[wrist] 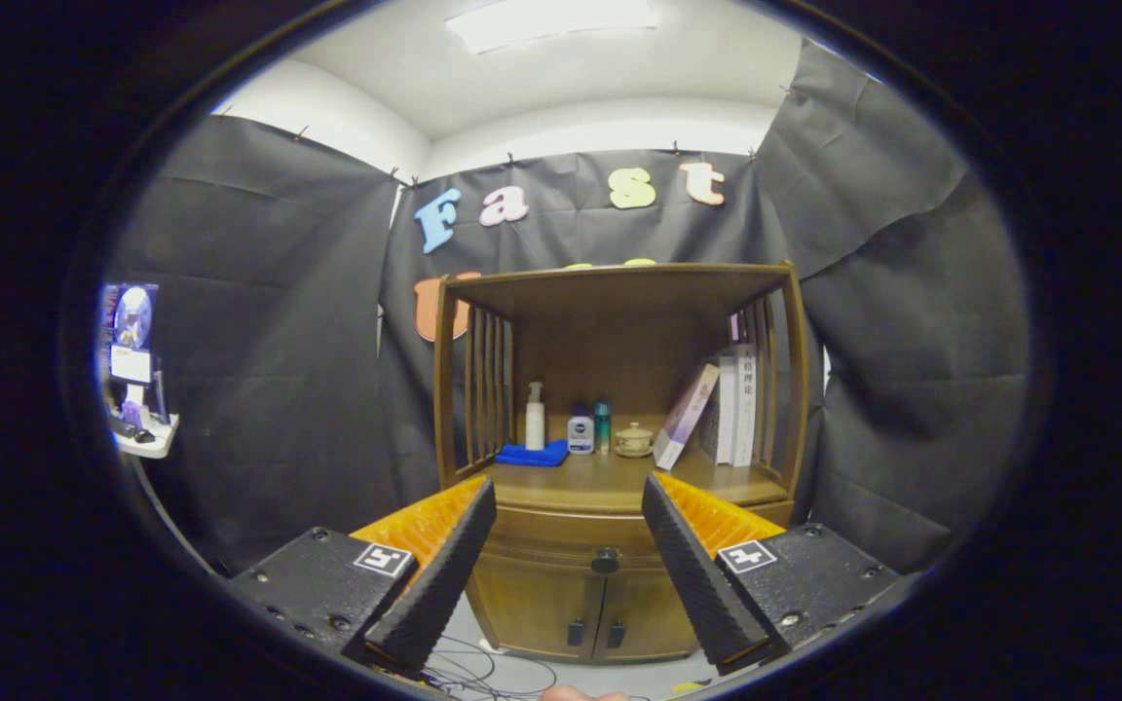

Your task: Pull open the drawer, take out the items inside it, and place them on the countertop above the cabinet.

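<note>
Plainly, the gripper (pixel 569 497) stands spread wide, its two fingers (pixel 444 574) parted and holding nothing, touching nothing. Framed in the gap between them, well beyond the tips, is a wooden cabinet (pixel 610 428) set against the black cloth wall. The drawer (pixel 585 550) runs across the cabinet's front just under the countertop (pixel 600 482), and it is closed, its round dark knob (pixel 605 560) sitting midway between the fingers. Whatever lies inside the drawer cannot be seen. Below the drawer are two cabinet doors (pixel 585 608), shut, each with a small dark handle near the middle seam.

On the countertop, under the cabinet's upper shelf, a folded blue cloth (pixel 534 454) lies towards the left slatted side. Just behind it stands a white pump bottle (pixel 535 417). To the right of that are a small white bottle with a dark cap (pixel 579 431) and a slim teal bottle (pixel 602 427), close together. A little lidded pot (pixel 634 440) sits beside them. Books (pixel 729 404) stand at the cabinet's right side, one of them leaning. Cables (pixel 483 667) lie on the floor at the cabinet's foot.
</note>
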The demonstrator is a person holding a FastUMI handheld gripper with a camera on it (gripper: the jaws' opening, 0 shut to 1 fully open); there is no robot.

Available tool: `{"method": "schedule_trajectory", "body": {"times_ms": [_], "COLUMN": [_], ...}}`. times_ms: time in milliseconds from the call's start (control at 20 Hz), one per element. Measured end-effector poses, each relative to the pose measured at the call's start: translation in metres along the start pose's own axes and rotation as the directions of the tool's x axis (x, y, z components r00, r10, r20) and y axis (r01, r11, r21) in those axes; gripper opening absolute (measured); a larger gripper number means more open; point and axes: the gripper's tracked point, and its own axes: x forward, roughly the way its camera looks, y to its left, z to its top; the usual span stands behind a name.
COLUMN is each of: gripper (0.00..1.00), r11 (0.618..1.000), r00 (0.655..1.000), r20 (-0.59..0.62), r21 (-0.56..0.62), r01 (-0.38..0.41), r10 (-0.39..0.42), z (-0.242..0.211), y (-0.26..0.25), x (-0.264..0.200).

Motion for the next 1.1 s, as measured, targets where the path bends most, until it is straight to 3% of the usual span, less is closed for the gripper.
{"method": "schedule_trajectory", "body": {"times_ms": [500,1100], "gripper": [0.99,0.99], "r11": [1.0,0.998], "r00": [0.996,0.976], "r20": [-0.083,-0.212], "r21": [-0.003,-0.052], "r01": [0.019,0.039], "r10": [-0.019,-0.049], "z": [-0.055,-0.142], "y": [-0.008,-0.029], "x": [0.042,0.129]}}
